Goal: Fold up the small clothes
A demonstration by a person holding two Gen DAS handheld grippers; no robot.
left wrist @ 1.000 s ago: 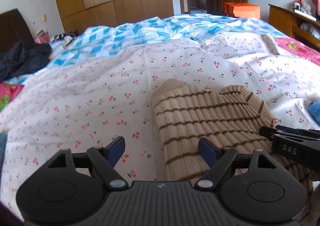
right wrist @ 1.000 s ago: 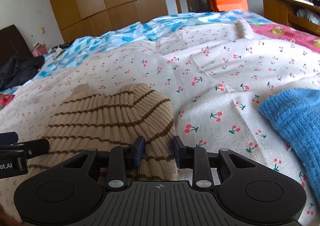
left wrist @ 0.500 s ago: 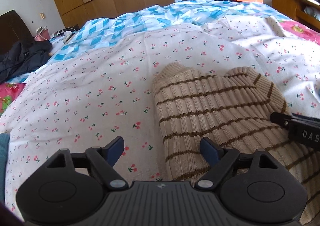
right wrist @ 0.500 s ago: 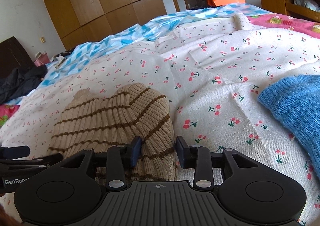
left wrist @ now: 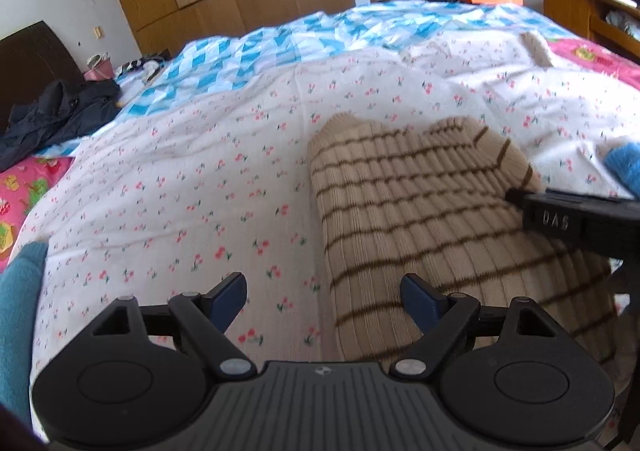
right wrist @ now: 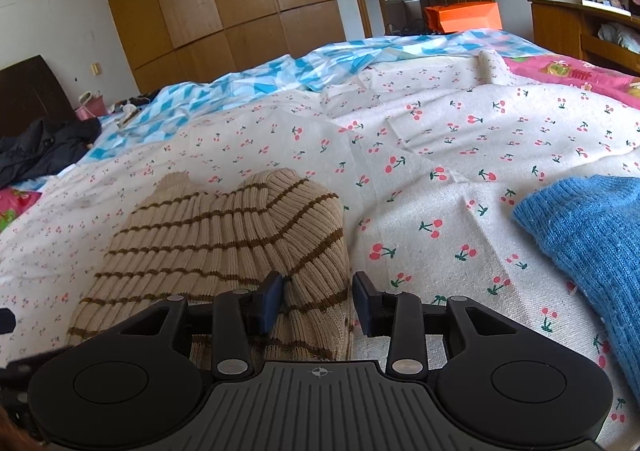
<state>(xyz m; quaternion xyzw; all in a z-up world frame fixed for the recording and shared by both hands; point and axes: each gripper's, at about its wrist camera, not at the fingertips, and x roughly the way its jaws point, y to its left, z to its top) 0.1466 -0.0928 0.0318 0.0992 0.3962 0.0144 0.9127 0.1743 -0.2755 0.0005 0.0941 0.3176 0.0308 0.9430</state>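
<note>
Left wrist view: my left gripper hangs low over the cherry-print sheet, its jaws spread wide and holding nothing — the left edge of the beige striped knit lies between them, the right blue pad over the fabric, the left pad over bare sheet. The knit is folded into a compact bundle and rests on the sheet near the middle of the bed. My right gripper enters this view from the right edge, lying across the knit's right side.

Right wrist view: my right gripper has its jaws partly apart, a ridge of the beige striped knit standing between the pads — the left pad touches it, the right pad stands clear. A blue knitted garment lies apart, to the right on the sheet. A dark jacket lies at the far left.
</note>
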